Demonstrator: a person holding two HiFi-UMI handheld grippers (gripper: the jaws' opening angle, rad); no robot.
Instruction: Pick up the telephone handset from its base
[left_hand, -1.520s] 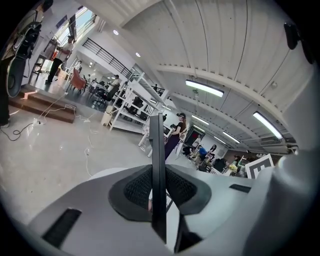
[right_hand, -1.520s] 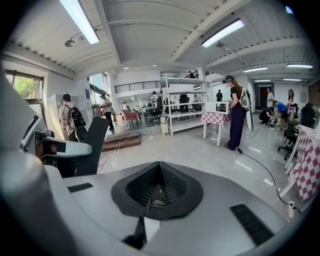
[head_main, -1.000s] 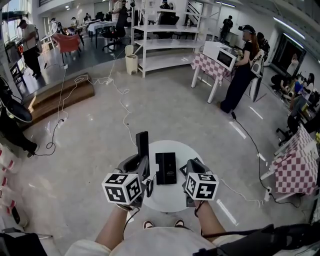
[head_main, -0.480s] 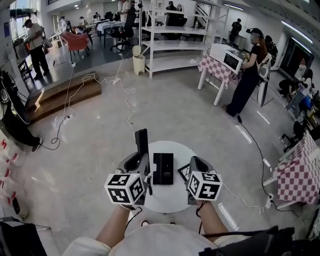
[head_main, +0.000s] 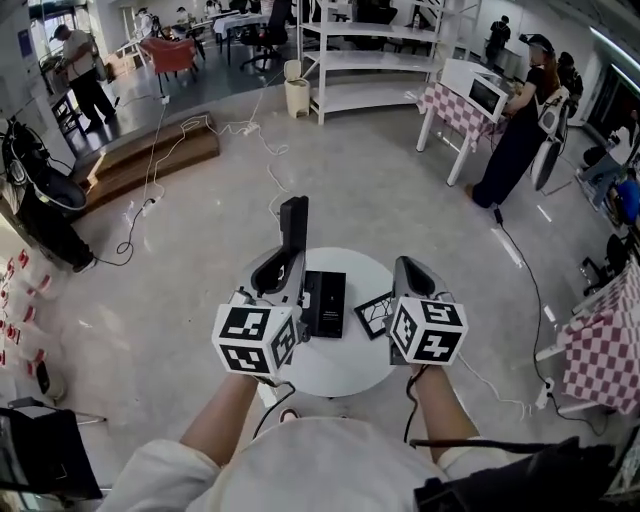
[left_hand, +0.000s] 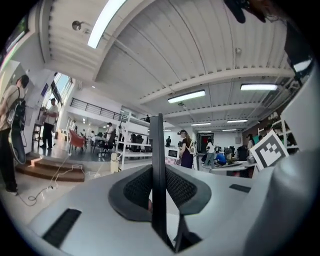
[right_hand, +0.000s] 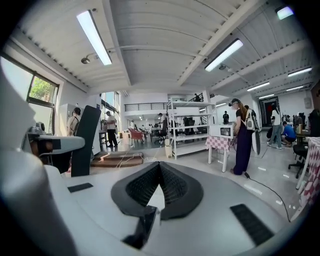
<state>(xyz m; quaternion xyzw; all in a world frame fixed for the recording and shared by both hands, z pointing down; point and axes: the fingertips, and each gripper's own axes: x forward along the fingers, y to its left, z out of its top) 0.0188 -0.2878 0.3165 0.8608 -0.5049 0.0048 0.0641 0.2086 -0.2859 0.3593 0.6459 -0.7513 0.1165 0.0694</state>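
Observation:
My left gripper (head_main: 284, 272) is shut on the black telephone handset (head_main: 293, 231), which stands upright and lifted off the table. In the left gripper view the handset (left_hand: 158, 170) shows edge-on as a thin dark bar clamped between the ribbed pads of the left gripper (left_hand: 158, 200). The black base (head_main: 325, 303) lies flat on the round white table (head_main: 335, 372), just right of that gripper. My right gripper (head_main: 409, 277) hovers to the right of the base, shut and holding nothing. In the right gripper view the right gripper (right_hand: 159, 186) has its pads together, and the handset (right_hand: 84, 141) rises at the left.
A square marker card (head_main: 372, 315) lies on the table beside the base. Cables trail over the floor beyond the table. Far off stand white shelves (head_main: 370, 60), a checkered table with a microwave (head_main: 478, 96), and a person in black (head_main: 518, 140).
Both grippers have risen. The handset in my left gripper is now higher above the table and farther from the base. The base has not moved.

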